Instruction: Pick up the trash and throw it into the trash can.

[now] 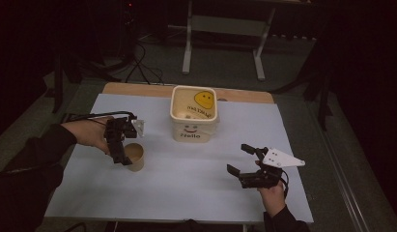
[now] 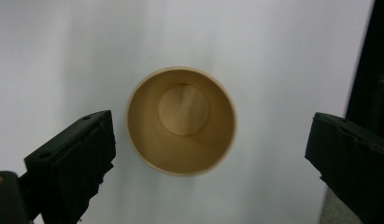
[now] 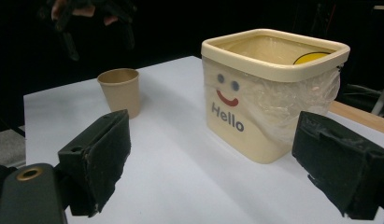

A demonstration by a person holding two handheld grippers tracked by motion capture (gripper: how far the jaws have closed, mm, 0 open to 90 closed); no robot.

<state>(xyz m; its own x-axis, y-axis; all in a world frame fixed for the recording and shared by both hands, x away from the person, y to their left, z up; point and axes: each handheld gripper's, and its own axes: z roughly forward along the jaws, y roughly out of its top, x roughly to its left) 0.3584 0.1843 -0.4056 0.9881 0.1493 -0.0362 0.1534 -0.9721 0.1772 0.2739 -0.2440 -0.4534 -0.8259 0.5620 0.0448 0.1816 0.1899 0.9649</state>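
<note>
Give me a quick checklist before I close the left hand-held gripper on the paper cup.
1. Left hand-held gripper open: ok, jaws spread wide.
2. Paper cup between the jaws: ok, centred in the left gripper view.
3. Cup upright and empty: ok, bare bottom visible.
4. Jaws low enough to grip the wall: cannot tell from these angles.
5. Bin apart from the cup: ok, white sheet shows between them.
6. Right hand-held gripper out of the way: ok, open, near the table's right side.

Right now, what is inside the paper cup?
Nothing: the left gripper view looks straight down into the paper cup and shows its bare bottom. The left gripper is open around it. What lies under the cup is hidden.
</note>
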